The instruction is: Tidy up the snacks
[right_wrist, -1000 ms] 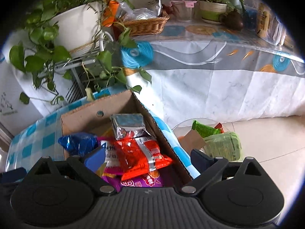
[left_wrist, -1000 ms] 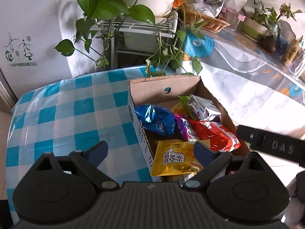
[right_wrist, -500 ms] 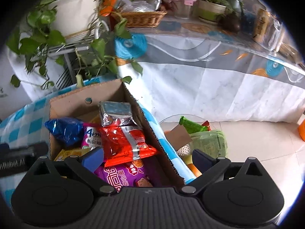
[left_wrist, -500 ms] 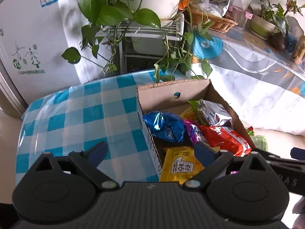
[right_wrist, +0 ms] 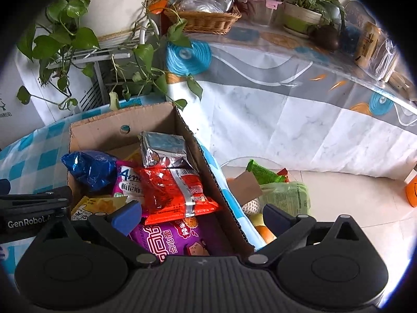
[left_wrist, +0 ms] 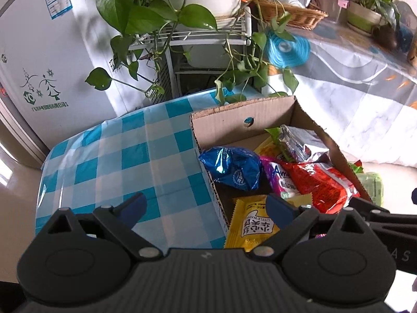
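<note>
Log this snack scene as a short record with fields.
container: open brown cardboard box on blue-and-white checked tablecloth
contents: crinkled blue foil bag, silver foil packet, red plastic snack packet, purple printed packet, yellow printed sachet
left hand-held gripper: open, empty, over the box's left wall
right hand-held gripper: open, empty, over the box's right wall
beside box: green packets in a clear container
</note>
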A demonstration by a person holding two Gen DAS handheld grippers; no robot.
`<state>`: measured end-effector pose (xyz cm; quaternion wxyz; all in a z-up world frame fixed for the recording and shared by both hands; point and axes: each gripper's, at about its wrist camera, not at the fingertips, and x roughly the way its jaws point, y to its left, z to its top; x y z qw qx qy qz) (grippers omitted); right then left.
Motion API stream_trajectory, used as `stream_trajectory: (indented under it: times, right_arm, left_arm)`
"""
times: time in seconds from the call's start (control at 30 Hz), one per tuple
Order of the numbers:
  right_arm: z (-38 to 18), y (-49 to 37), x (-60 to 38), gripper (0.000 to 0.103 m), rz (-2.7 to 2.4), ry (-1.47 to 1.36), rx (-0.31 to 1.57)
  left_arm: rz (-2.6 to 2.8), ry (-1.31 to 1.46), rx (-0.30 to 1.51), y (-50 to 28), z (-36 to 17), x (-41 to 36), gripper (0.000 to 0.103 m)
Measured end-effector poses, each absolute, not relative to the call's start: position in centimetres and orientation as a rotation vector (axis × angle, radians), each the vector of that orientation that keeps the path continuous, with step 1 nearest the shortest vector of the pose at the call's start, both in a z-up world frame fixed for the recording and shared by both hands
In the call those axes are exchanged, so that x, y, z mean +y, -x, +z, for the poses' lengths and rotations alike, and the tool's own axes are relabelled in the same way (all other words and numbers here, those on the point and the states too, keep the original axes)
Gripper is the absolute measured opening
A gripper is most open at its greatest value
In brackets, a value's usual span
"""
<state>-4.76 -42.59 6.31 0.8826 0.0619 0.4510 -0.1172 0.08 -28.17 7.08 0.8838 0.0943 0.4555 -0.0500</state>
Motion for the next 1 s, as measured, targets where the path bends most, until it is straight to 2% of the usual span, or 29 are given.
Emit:
stream_trajectory:
  times: [1.0]
  right_arm:
    - [6.27, 4.40, -42.26, 0.102, -0.221, -0.111, 0.949]
  left_arm:
    - [-0.106, -0.269, 0.963, -0.28, 6.90, -28.01, 0.097]
